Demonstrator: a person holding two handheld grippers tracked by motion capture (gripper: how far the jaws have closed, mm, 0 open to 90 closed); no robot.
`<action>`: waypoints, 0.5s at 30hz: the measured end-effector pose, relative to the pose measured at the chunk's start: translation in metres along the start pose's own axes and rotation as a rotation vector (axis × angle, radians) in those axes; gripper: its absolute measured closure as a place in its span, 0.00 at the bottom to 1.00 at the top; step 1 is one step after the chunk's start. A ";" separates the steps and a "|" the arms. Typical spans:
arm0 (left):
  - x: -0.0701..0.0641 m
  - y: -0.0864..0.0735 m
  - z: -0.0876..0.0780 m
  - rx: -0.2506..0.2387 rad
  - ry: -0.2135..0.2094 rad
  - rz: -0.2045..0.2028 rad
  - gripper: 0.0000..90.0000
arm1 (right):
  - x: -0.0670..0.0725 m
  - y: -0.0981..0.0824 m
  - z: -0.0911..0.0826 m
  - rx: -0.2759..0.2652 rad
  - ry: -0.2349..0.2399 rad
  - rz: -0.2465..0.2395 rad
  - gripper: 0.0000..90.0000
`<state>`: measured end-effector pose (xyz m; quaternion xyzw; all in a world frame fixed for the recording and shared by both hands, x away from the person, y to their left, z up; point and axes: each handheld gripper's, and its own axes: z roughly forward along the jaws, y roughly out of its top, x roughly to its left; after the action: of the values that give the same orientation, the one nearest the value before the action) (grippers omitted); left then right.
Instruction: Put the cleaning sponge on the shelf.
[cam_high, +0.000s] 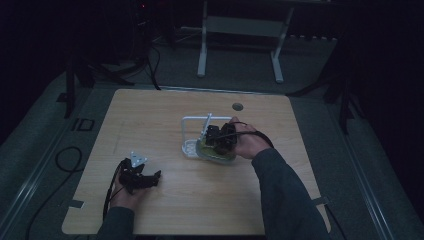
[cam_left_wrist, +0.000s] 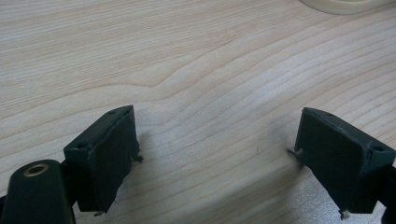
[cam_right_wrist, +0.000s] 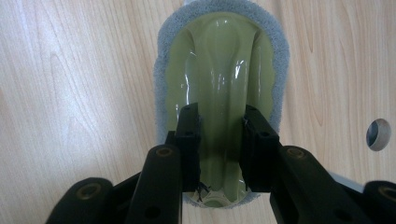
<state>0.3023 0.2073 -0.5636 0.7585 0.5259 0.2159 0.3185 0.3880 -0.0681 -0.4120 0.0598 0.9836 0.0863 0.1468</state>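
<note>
Two black jaws of the right gripper (cam_right_wrist: 219, 140) are closed on one green scrubber (cam_right_wrist: 219, 60), pointed downward onto the table (cam_right_wrist: 70, 93).

A light wooden table (cam_high: 165, 107) with a visible grain carries everything here, and a small round hole (cam_high: 237, 106) sits near its far edge. Around the middle lies a green scrubbing brush (cam_right_wrist: 219, 60) with a grey pad rim, flat on the wood. Just beside it stands a white wire rack (cam_high: 192, 132) with a small white tray at its foot.
</note>
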 end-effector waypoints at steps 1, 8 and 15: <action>0.000 0.000 0.000 0.000 0.000 0.000 0.15 | 0.000 0.001 0.000 0.002 0.001 -0.004 0.80; 0.000 0.000 0.000 0.000 0.000 0.000 0.15 | 0.001 0.009 0.002 0.003 0.001 -0.025 0.80; 0.000 0.000 0.000 0.000 0.000 -0.001 0.15 | 0.001 0.015 0.009 0.007 0.010 -0.045 0.80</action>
<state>0.3023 0.2073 -0.5636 0.7584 0.5261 0.2159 0.3185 0.3915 -0.0524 -0.4177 0.0380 0.9857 0.0797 0.1437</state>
